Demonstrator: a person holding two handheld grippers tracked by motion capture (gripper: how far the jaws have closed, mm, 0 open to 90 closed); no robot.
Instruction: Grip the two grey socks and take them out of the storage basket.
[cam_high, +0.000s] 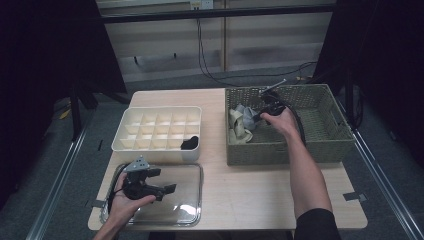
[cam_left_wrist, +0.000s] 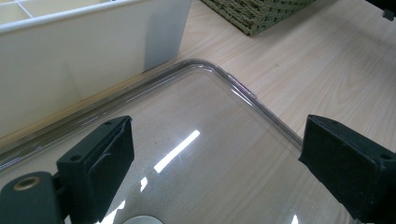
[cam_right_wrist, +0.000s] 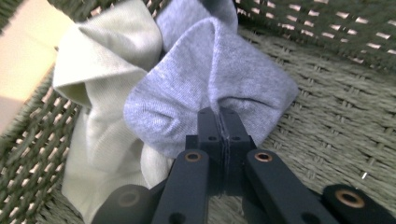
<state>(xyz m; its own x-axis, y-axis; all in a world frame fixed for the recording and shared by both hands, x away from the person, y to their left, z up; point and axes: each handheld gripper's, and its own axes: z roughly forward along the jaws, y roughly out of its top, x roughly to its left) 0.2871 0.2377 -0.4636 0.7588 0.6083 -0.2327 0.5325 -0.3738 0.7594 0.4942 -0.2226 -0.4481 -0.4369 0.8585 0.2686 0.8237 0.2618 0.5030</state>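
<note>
We have our right hand-held gripper pinched tight on a fold of the soft, light grey sock in the basket, at three o'clock of the tabletop.

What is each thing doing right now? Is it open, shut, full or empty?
Right tool: shut, pinching the grey-blue sock.
Grey-blue sock: bunched up, lying in the basket.
Pale sock: crumpled beside it, touching it.
Woven basket: open top, socks at its left end.
White divided box: lid off, a dark item in one corner cell.
Clear lid: flat on the table.
Left tool: open over the lid, holding nothing.
</note>
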